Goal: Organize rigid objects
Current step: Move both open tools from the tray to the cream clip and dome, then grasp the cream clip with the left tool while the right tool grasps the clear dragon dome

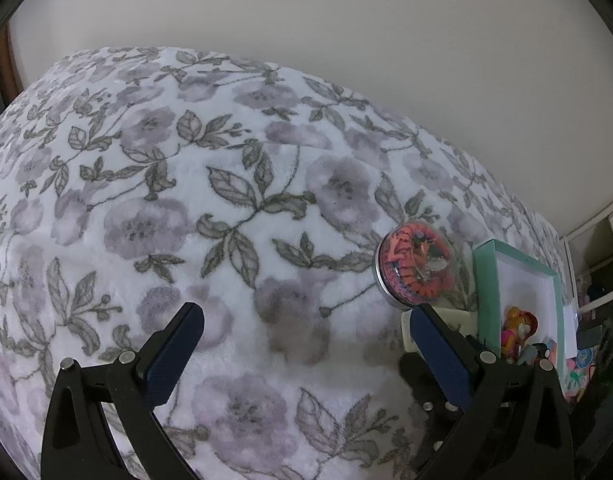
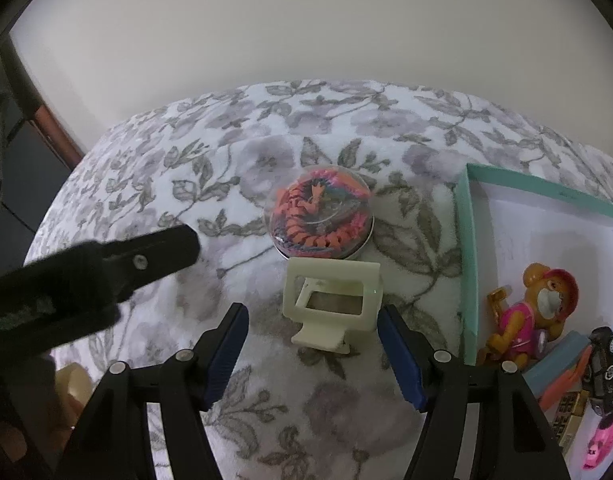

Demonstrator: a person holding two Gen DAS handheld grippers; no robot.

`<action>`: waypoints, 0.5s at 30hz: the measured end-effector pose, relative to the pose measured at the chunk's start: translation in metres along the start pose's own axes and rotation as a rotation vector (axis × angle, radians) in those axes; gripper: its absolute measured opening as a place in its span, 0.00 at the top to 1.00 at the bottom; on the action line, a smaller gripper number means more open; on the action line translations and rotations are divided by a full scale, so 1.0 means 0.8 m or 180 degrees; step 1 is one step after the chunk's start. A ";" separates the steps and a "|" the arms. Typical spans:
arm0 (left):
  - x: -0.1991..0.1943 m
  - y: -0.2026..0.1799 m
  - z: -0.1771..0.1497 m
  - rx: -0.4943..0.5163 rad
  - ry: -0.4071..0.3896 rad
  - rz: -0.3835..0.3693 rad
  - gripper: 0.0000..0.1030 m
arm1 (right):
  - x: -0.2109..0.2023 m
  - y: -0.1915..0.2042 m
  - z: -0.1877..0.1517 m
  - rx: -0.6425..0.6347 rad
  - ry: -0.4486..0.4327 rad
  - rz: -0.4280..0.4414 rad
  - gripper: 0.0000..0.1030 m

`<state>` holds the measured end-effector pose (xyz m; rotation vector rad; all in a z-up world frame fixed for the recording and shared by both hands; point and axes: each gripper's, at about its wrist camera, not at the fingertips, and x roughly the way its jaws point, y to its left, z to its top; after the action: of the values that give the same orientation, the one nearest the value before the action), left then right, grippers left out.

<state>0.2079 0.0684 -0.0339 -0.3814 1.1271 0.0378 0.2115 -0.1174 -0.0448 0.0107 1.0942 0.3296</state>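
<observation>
Two sets of jaws are mine, and both stand apart with nothing clamped. My right gripper points down at a cream hair clip lying on the bed's flowered blanket; the clip sits between the blue pads but neither pad touches it. Just beyond the clip, touching or nearly touching its far edge, rests a round clear-topped tin filled with orange and pink beads. To the right lies an open teal box with a white floor, holding a toy bear in a pink cap, a small dark toy car and other bright bits that I cannot make out.

My left gripper hangs wide open over bare blanket, well to the left of the tin. Its right pad hides part of the hair clip. One of its black fingers crosses the left of my right-hand view.
</observation>
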 end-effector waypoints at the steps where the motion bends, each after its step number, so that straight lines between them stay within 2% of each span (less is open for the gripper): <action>1: 0.000 0.000 0.000 0.0006 0.0010 -0.0011 0.00 | -0.005 -0.001 0.001 -0.0010 -0.0019 -0.0039 0.32; 8: 0.002 -0.009 -0.003 -0.0021 0.0062 -0.0149 0.00 | -0.038 -0.021 0.009 0.0014 -0.0109 -0.0244 0.32; 12: 0.006 -0.018 -0.006 -0.0005 0.0086 -0.0208 0.00 | -0.053 -0.040 0.012 0.0045 -0.0170 -0.0484 0.32; 15: 0.009 -0.027 -0.007 0.0072 0.0102 -0.0250 0.00 | -0.063 -0.059 0.014 0.0136 -0.0203 -0.0515 0.32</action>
<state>0.2109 0.0455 -0.0362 -0.4068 1.1423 -0.0501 0.2127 -0.1738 -0.0040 -0.0292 1.0315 0.1595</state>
